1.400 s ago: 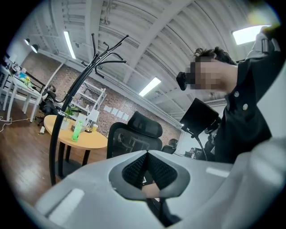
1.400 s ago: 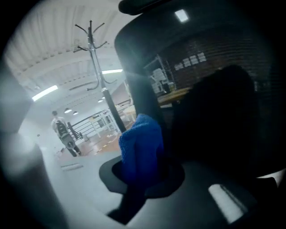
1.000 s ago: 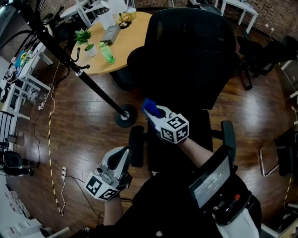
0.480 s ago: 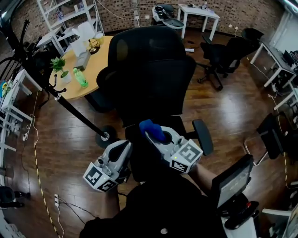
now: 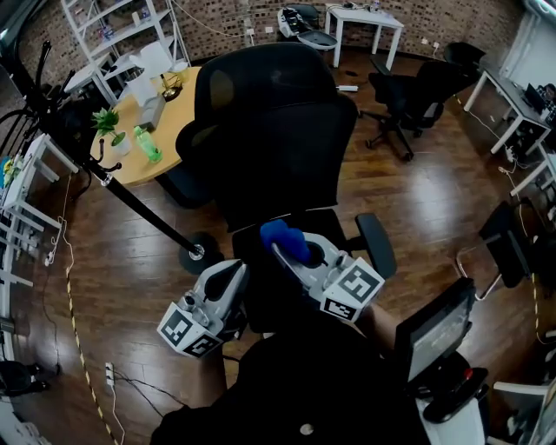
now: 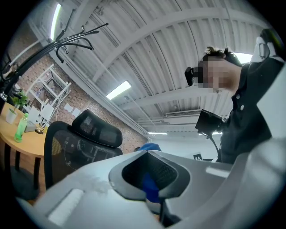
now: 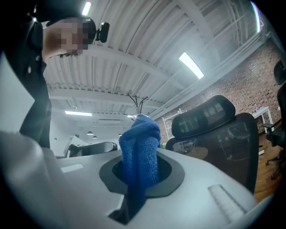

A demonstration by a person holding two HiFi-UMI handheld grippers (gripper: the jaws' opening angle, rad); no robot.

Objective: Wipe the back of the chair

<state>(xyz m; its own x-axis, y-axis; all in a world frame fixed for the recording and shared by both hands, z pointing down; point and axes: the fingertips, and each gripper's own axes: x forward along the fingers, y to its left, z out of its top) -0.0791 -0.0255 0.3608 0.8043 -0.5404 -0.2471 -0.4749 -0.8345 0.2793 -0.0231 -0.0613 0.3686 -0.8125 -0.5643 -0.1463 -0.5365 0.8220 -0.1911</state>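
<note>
A black mesh-backed office chair [image 5: 278, 139] with a headrest stands in front of me, its back [image 7: 228, 143] towards me. My right gripper [image 5: 297, 252] hovers over the chair's seat, a short way before the backrest, shut on a blue cloth [image 5: 282, 237]. The bunched cloth [image 7: 140, 143] sticks up out of the right gripper [image 7: 140, 156]. My left gripper [image 5: 228, 282] hangs lower left, beside the seat, shut and holding nothing. In the left gripper view the chair [image 6: 76, 143] is at left, and the blue cloth [image 6: 149, 146] shows just beyond the left gripper [image 6: 149, 154].
A round wooden table [image 5: 169, 130] with a green bottle [image 5: 147, 143] and a potted plant [image 5: 111, 126] stands behind the chair, at left. A black coat stand pole [image 5: 130, 204] slants to its base by the chair. More chairs [image 5: 417, 96] and white desks [image 5: 365, 26] stand at right.
My view has swung up and back, so the whole chair back now shows. The right gripper with the cloth has come nearer my body. In the last half second almost nothing moved.
</note>
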